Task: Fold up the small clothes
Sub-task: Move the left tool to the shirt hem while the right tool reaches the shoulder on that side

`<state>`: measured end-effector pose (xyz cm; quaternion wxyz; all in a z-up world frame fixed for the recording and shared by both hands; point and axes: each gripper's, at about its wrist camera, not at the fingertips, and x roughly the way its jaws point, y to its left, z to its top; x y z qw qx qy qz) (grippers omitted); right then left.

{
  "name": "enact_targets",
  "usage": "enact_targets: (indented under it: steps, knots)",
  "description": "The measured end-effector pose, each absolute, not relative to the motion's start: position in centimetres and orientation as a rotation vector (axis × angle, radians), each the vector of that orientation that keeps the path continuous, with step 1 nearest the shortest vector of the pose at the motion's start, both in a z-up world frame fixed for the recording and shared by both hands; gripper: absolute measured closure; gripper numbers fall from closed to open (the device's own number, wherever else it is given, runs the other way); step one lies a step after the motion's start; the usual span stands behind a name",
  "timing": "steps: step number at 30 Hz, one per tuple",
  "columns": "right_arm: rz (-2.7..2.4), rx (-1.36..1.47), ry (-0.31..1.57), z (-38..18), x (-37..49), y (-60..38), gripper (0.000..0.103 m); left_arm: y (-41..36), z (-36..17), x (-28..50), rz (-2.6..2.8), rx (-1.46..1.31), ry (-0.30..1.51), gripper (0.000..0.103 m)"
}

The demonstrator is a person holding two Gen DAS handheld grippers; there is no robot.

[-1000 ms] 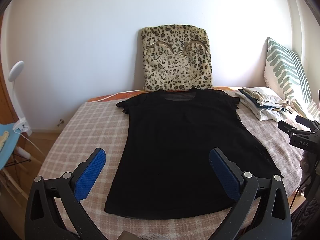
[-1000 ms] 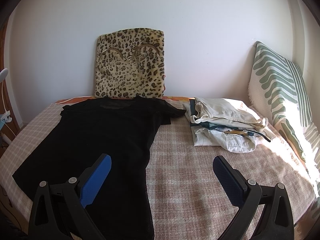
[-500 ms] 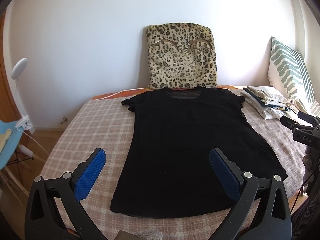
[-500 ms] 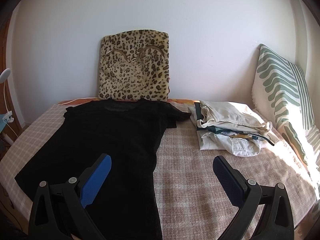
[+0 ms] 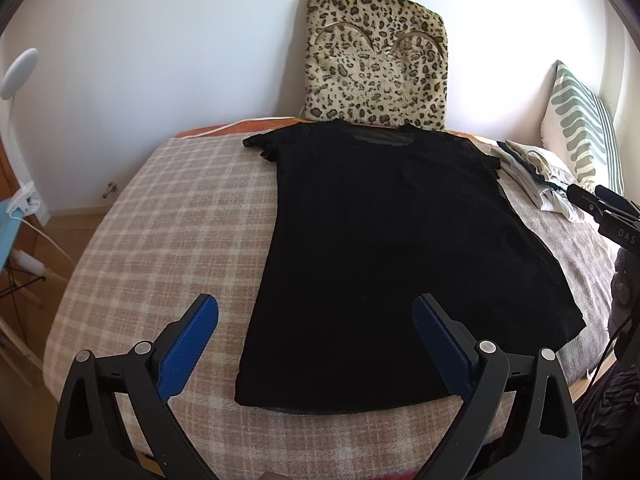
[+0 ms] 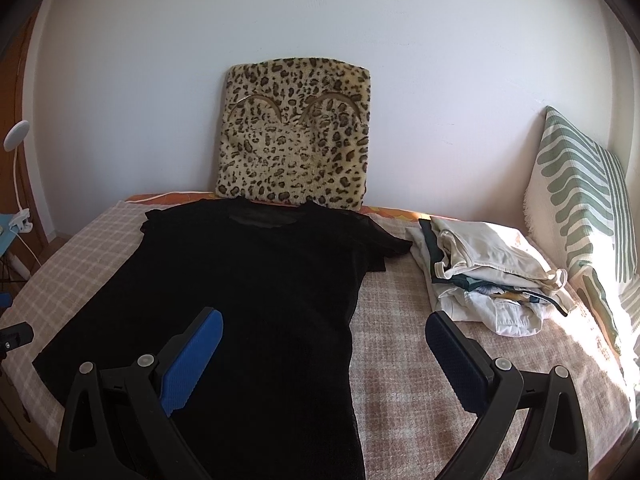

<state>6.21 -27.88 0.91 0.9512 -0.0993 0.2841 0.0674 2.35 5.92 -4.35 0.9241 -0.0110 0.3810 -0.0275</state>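
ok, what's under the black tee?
The black t-shirt lies flat and unfolded on the checked blanket, collar by the leopard cushion. Whether anything lies between shirt and blanket is hidden. Both the left gripper and the right gripper are open.

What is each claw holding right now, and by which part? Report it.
Nothing is held. The left claw and right claw are both open, above the black T-shirt lying flat on the checked blanket.

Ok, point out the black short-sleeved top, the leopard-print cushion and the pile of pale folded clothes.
black short-sleeved top (image 5: pixel 384 240), left wrist view, chest.
leopard-print cushion (image 6: pixel 296 140), right wrist view, centre.
pile of pale folded clothes (image 6: pixel 488 268), right wrist view, top garment.
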Motion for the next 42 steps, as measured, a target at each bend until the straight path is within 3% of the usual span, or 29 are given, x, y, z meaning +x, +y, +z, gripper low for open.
enact_targets:
  steps: [9,15,19,25,35,42]
  knots:
    - [0.177,-0.231,0.580,0.9,7.3,-24.5,0.001,9.0,-6.9,3.6,-0.053,-0.096,0.873,0.021]
    - [0.202,-0.251,0.570,1.3,8.2,-22.3,0.002,10.5,-8.0,3.7,-0.075,-0.171,0.917,0.023]
    - [0.228,-0.266,0.576,1.3,9.0,-20.7,0.002,11.2,-8.7,3.6,-0.093,-0.218,0.943,0.034]
    - [0.286,-0.312,0.593,1.6,11.4,-17.3,0.005,11.7,-9.5,3.7,-0.122,-0.262,0.967,0.043]
    - [0.481,-0.345,0.712,1.6,17.9,-9.3,0.011,12.5,-10.1,4.5,-0.130,-0.325,0.987,0.046]
    - [0.593,-0.340,0.793,1.4,23.2,-1.7,0.014,12.9,-11.4,4.5,-0.152,-0.351,1.019,0.066]
